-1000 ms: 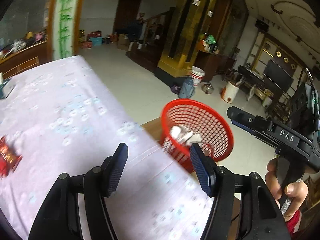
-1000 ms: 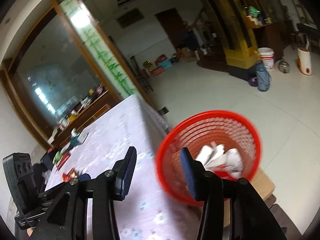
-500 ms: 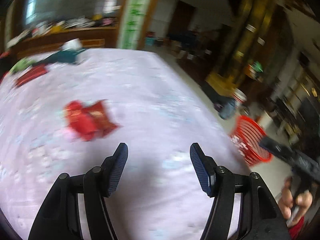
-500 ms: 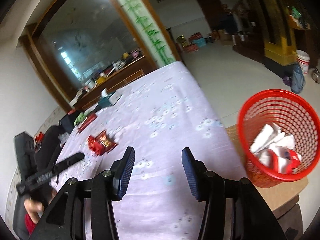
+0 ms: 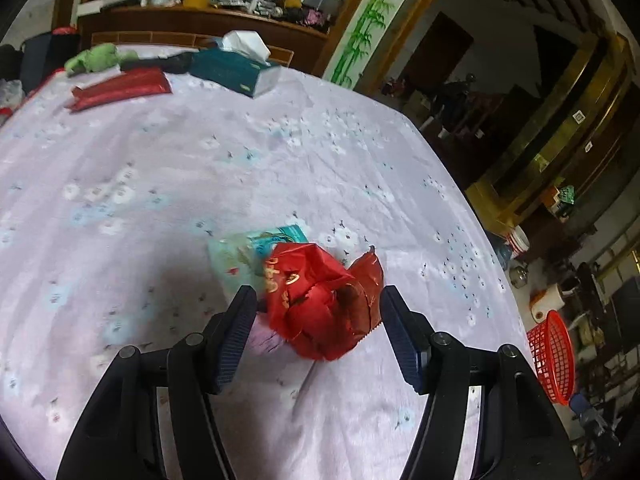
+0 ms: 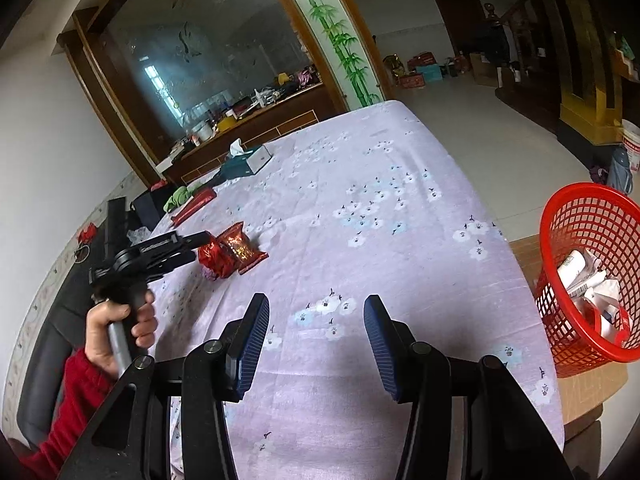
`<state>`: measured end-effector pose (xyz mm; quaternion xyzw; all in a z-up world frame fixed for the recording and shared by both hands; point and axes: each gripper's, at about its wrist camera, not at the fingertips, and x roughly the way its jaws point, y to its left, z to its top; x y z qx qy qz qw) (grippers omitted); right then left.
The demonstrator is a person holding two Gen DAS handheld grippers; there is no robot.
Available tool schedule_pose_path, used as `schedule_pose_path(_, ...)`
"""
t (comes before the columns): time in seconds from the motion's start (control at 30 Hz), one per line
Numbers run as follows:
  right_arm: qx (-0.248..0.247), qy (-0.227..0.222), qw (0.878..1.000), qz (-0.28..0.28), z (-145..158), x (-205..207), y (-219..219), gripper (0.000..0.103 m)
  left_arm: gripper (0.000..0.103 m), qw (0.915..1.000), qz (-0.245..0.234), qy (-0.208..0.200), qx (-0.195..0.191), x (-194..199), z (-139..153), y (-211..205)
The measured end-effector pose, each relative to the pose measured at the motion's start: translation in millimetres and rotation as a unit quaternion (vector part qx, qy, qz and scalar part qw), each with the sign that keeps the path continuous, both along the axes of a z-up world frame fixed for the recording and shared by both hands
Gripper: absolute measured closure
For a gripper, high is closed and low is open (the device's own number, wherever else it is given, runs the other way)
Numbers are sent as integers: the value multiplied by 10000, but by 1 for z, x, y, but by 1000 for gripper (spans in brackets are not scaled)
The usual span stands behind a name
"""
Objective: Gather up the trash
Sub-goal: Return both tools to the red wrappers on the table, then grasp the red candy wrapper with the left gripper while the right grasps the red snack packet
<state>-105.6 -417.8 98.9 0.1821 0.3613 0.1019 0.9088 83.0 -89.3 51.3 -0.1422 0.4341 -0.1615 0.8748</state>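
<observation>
A crumpled red snack wrapper lies on the lilac flowered tablecloth, partly over a pale teal packet and a small purple scrap. My left gripper is open, with one finger on each side of the red wrapper and not pressing it. From the right wrist view, the left gripper sits at the red wrappers, held by a hand. My right gripper is open and empty above the cloth. The red mesh basket holds white and red trash.
The basket stands on a low wooden stand beside the table's right edge. At the far end lie a teal tissue box, a long red packet and a green cloth. A dark chair stands left.
My left gripper swung from the basket across the table to the red wrapper, which now lies between its fingers. My right gripper drew back from the basket to above the tablecloth.
</observation>
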Motion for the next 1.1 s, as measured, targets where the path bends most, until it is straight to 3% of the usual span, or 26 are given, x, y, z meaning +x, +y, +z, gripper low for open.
schedule_pose_path(0.13,-24,57,10000,30,-1,3,3,50,43,9997,-80,29,223,10,-17,-16)
schedule_pose_path(0.2,-46,64,9999,63,0,4,7,50,62,9996,-110,47,249,14,-25,-19)
schedule_pose_path(0.33,-100,79,9998,150,2,8,15,50,73,9991,-210,-135,334,5,-22,-21)
schedule_pose_path(0.53,-136,183,9989,413,7,27,36,50,73,9978,-187,-612,172,-33,7,-7)
schedule_pose_path(0.67,-225,323,9969,675,6,54,63,50,73,9946,102,-1013,213,-48,17,13)
schedule_pose_path(1.1,-1146,659,9846,1141,-47,171,159,50,73,9904,424,-1295,211,-49,7,33)
